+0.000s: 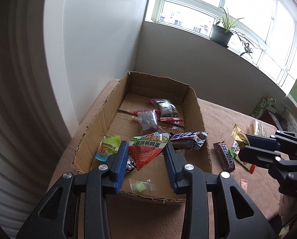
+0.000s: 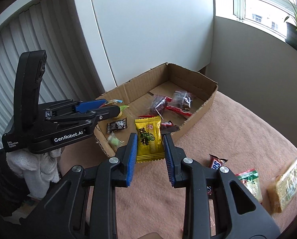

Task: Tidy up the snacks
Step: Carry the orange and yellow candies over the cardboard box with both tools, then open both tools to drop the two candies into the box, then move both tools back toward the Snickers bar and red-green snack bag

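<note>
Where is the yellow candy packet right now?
In the right wrist view, the flat yellow foil candy packet is clamped between the right hand-held gripper's blue pads, near the open cardboard box's front corner, above the pink cloth-covered table.

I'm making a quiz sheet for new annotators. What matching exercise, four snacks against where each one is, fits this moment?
Things:
1. red triangular packet
2. yellow candy packet
3. Snickers bar
4. dark clear-wrapped snack

Places:
A. lying on the pink cloth, outside the box
B. held in the right hand-held gripper
C. lying on the floor of the cardboard box
D. held in the left hand-held gripper

Pairs: 1-D, 2-B, 3-A, 4-C
</note>
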`<state>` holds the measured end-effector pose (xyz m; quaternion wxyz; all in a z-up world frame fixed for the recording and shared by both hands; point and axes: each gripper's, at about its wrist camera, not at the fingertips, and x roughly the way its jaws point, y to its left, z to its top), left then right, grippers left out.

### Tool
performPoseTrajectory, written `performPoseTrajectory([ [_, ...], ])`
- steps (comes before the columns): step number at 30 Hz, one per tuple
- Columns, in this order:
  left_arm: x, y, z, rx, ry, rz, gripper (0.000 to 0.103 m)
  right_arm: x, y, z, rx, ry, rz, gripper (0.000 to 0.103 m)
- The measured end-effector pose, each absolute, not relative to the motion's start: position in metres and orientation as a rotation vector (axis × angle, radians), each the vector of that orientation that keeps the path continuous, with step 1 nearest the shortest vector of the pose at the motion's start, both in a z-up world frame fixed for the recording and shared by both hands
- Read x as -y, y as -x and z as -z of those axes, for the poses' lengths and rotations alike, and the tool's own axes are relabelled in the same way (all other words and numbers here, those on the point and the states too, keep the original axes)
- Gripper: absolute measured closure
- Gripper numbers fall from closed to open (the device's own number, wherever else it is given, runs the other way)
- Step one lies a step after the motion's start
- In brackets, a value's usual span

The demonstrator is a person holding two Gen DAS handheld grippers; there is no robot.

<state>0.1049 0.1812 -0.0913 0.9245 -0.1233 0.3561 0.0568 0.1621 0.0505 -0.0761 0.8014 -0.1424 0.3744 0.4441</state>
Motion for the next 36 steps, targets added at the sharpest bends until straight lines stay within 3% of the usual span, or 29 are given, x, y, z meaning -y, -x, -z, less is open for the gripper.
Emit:
performPoseTrajectory([
  [9, -0.200, -0.112, 0.091, -0.723, 0.274, -0.144, 0.068, -0.077, -0.168, 0.092, -0.831, 0.329, -0.960, 0.075],
  [11, -0.202, -0.112, 0.092, -0.724, 0.283, -0.149, 0.068, -0.076, -0.167, 0.091, -0.827, 0.328, -0.955, 0.066],
  [13, -0.203, -0.113, 0.093, -0.728, 0.288, -0.150, 0.068, -0.073, -0.167, 0.089, -0.811, 0.323, -0.948, 0.044],
  [16, -0.202, -0.113, 0.093, -0.731, 0.285, -0.153, 0.062, -0.067, -0.165, 0.085, -0.795, 0.315, -0.947, 0.036],
  [18, -0.202, -0.113, 0.091, -0.725, 0.289, -0.157, 0.049, -0.061, -0.163, 0.082, -0.789, 0.313, -0.941, 0.031],
  [20, -0.201, -0.113, 0.090, -0.720, 0.291, -0.155, 0.049, -0.054, -0.163, 0.080, -0.785, 0.306, -0.932, 0.025],
  [36, -0.175, -0.100, 0.071, -0.686, 0.287, -0.101, 0.049, 0.067, -0.174, 0.052, -0.792, 0.171, -0.776, 0.022],
])
